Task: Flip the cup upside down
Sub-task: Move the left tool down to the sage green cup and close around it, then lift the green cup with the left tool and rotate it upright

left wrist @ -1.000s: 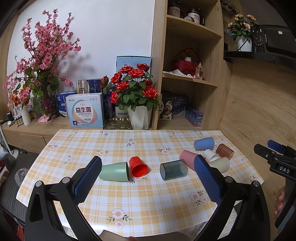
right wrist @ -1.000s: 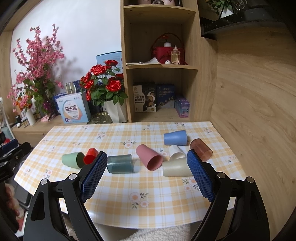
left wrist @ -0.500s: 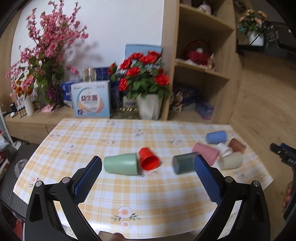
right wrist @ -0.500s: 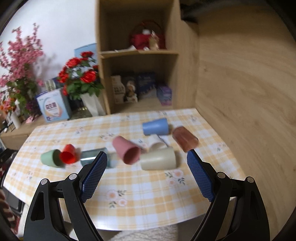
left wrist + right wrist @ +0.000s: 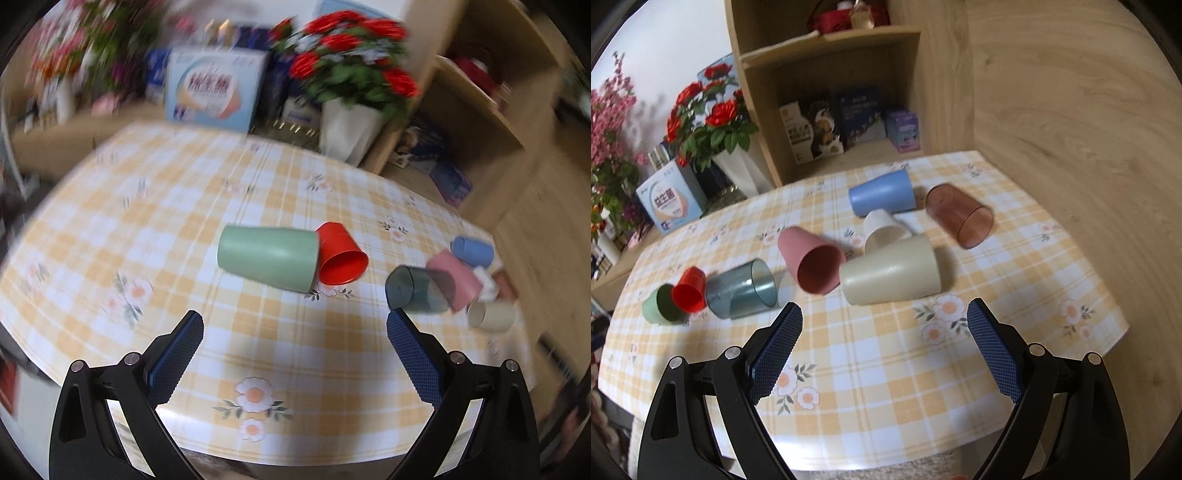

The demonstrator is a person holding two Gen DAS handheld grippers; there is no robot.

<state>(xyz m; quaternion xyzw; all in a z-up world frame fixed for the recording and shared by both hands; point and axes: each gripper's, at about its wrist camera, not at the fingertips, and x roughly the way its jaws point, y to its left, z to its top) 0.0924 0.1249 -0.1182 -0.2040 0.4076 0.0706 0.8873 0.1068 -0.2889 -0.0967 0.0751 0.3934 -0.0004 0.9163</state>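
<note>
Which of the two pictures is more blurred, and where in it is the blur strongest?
The left wrist view is more blurred: the flowers and the box at the back are smeared, while the green cup is fairly sharp. The right wrist view is mostly crisp, and the beige cup shows clear edges. Both views bend straight lines, as a fisheye does.

Table [image 5: 1015, 280] with yellow checked floral cloth carries eight cups lying on their sides: green [image 5: 267, 258], red [image 5: 341, 254], grey-blue [image 5: 742, 290], pink [image 5: 812, 260], white [image 5: 884, 230], beige [image 5: 892, 273], blue [image 5: 881, 195], brown [image 5: 960, 214].
</note>
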